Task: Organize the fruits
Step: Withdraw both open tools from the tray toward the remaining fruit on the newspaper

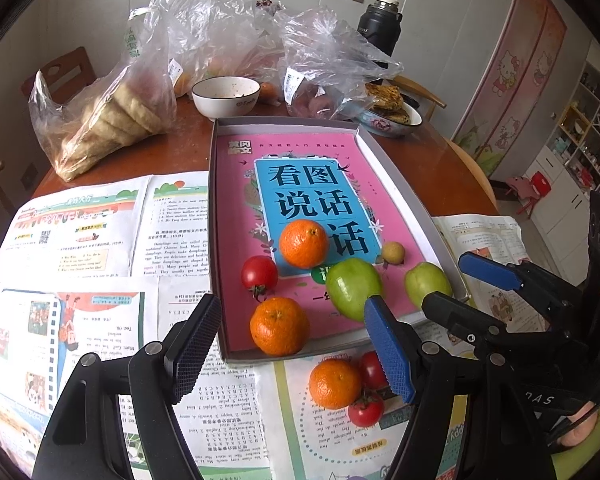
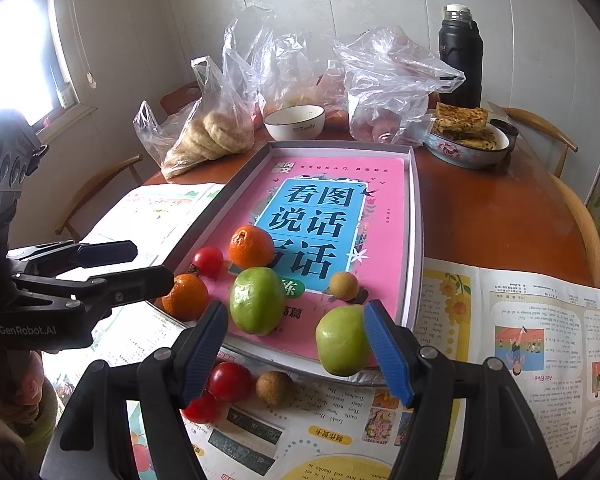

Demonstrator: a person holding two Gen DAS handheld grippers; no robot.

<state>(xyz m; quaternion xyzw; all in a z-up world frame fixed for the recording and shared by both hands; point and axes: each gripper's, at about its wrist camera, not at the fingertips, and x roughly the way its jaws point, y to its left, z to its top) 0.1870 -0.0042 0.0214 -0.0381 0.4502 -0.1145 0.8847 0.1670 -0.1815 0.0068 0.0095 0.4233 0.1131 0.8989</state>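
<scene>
Sorting is mid-run. The shallow grey cardboard tray (image 1: 404, 184), lined with a pink-and-blue book cover, sits mid-bench on the round brown wooden bench (image 2: 492, 216). In the tray, near its front edge: two round orange tangerines (image 1: 303, 243) (image 1: 279, 325), one red cherry tomato (image 1: 259, 273), two green plum-like fruits (image 1: 353, 289) (image 1: 426, 283), one small tan longan (image 1: 393, 252).

Still loose on the printed newspaper sheets (image 1: 84, 240) in front of the tray's front edge: another orange tangerine (image 1: 334, 383), two red cherry tomatoes (image 2: 230, 381) (image 2: 201, 407), one tan longan (image 2: 274, 387).

Left tool (image 1: 296, 344): released, nothing between the pads; its blue pad sits just beside the loose tangerine and tomatoes. Right tool (image 2: 296, 354): released, empty, hovering over the tray's front edge, with the loose tomatoes and longan below it.

My read: this is the approach to the next pick, and the loose pile is not yet engaged.

Next move likely calls for:
- drop one tool over a single loose fruit, with the pads straddling it
- the tomatoes are touching, so come in from the free side or they will roll
- clench lightly, since tomato skin is soft
- lift clear of the tray wall and set it beside its own kind
</scene>
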